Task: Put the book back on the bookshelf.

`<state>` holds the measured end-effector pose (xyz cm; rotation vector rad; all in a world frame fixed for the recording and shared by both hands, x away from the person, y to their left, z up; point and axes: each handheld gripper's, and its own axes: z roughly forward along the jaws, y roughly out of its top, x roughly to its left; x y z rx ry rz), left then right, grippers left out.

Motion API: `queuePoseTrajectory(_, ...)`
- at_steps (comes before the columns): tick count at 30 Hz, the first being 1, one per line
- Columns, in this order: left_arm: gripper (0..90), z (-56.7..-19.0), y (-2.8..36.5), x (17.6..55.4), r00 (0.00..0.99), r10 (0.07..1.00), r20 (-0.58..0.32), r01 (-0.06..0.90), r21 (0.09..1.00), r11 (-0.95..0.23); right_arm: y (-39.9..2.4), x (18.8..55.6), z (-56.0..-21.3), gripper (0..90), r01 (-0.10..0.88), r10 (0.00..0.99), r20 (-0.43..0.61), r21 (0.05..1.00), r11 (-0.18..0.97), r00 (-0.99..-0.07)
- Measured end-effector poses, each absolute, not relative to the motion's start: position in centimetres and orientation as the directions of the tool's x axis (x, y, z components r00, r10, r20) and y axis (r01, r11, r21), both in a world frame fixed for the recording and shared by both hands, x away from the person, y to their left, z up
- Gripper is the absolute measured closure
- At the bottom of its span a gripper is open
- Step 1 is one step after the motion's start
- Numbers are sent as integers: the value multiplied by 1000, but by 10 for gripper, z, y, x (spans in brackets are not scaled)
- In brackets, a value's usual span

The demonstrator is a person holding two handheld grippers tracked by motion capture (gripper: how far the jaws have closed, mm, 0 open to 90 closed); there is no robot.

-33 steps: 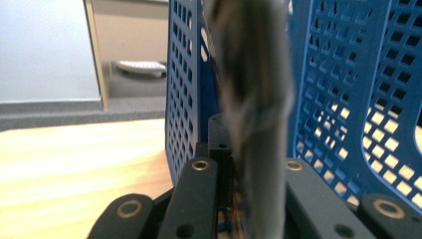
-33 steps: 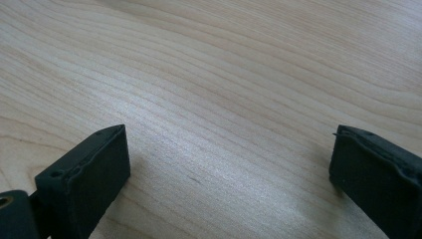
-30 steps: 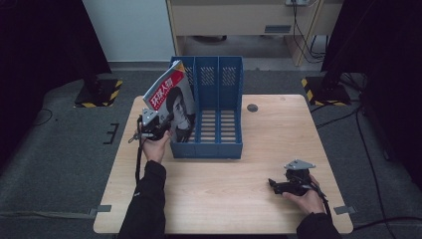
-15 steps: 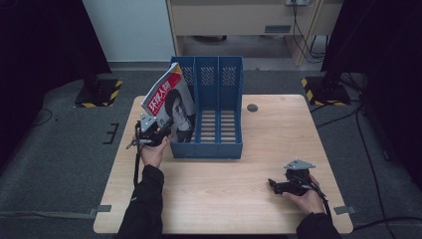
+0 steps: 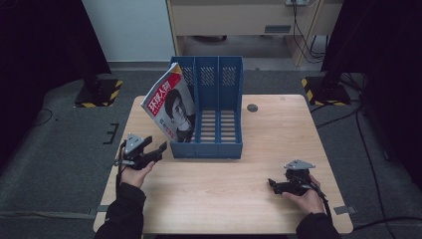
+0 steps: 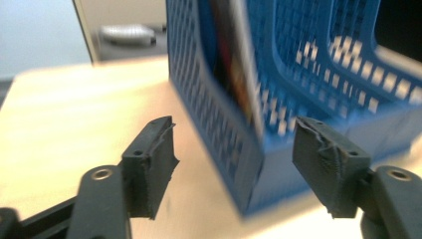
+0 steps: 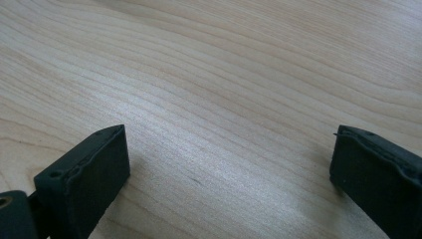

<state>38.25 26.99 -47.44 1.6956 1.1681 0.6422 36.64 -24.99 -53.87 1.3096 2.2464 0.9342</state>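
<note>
A magazine [image 5: 169, 102] with a red title band and a portrait cover stands tilted in the leftmost slot of the blue file rack [image 5: 219, 144], leaning out to the left. In the left gripper view its edge [image 6: 234, 59] shows inside the rack's near corner [image 6: 234, 149]. My left gripper [image 5: 160, 148] is open, just left of the rack's front corner, holding nothing. Over at the table's front right, my right gripper [image 5: 272, 184] rests low above bare wood [image 7: 224, 99], open and empty.
The wooden table [image 5: 219, 199] carries a small dark round disc [image 5: 252, 107] behind the rack on the right. The rack's middle and right slots hold nothing. Dark floor, yellow-black striped bases [image 5: 318, 84] and cables surround the table.
My left gripper has let go of the magazine, opened, and drawn back toward the front left. The magazine now stands in the rack's left slot. The right gripper has stayed put.
</note>
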Motion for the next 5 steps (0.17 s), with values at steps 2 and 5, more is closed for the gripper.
queuePoseTrajectory(2,280,-488,279,374,411,906,-101,451,886,-106,-250,366,-539,33,617,869,10,708,343,-494)
queuePoseTrajectory(5,263,-508,293,364,398,914,-81,515,844,-149,-251,365,-538,118,611,871,13,718,333,-491)
